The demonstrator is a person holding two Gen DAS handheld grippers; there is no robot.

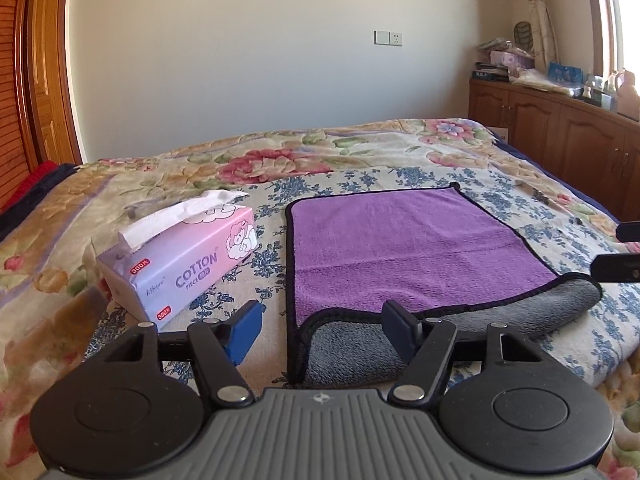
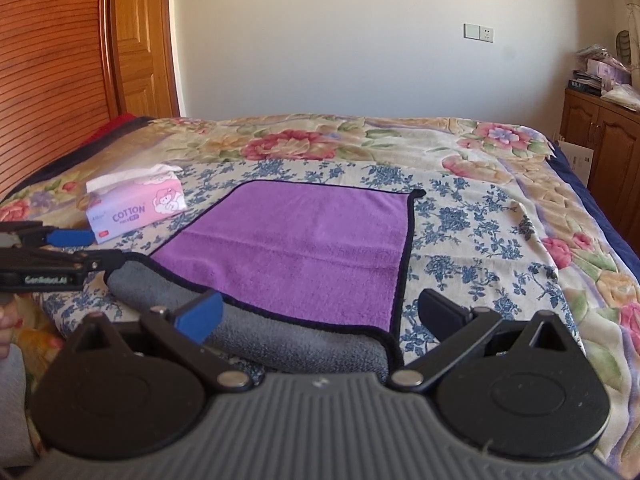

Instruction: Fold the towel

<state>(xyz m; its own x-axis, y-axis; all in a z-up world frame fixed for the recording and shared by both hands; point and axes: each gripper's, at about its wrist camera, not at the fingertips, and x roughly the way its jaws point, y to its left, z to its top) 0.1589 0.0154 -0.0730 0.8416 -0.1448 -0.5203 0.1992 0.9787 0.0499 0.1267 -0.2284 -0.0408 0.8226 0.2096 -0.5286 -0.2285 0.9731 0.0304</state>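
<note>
A purple towel (image 1: 404, 248) with a black hem and grey underside lies flat on the bed; it also shows in the right wrist view (image 2: 304, 248). Its near edge is turned up and shows a grey strip (image 1: 352, 352) (image 2: 304, 344). My left gripper (image 1: 324, 328) is open, its jaws astride the towel's near left corner, holding nothing. My right gripper (image 2: 320, 316) is open, its jaws astride the near right corner, holding nothing. The left gripper shows at the left edge of the right wrist view (image 2: 90, 248). The right gripper shows at the right edge of the left wrist view (image 1: 612, 248).
A pink and lilac tissue box (image 1: 180, 264) (image 2: 136, 208) stands on the bed left of the towel. The bed (image 1: 120, 184) has a floral cover. A wooden cabinet (image 1: 560, 136) with clutter on top stands at the right. A wooden door (image 2: 136, 40) is at the left.
</note>
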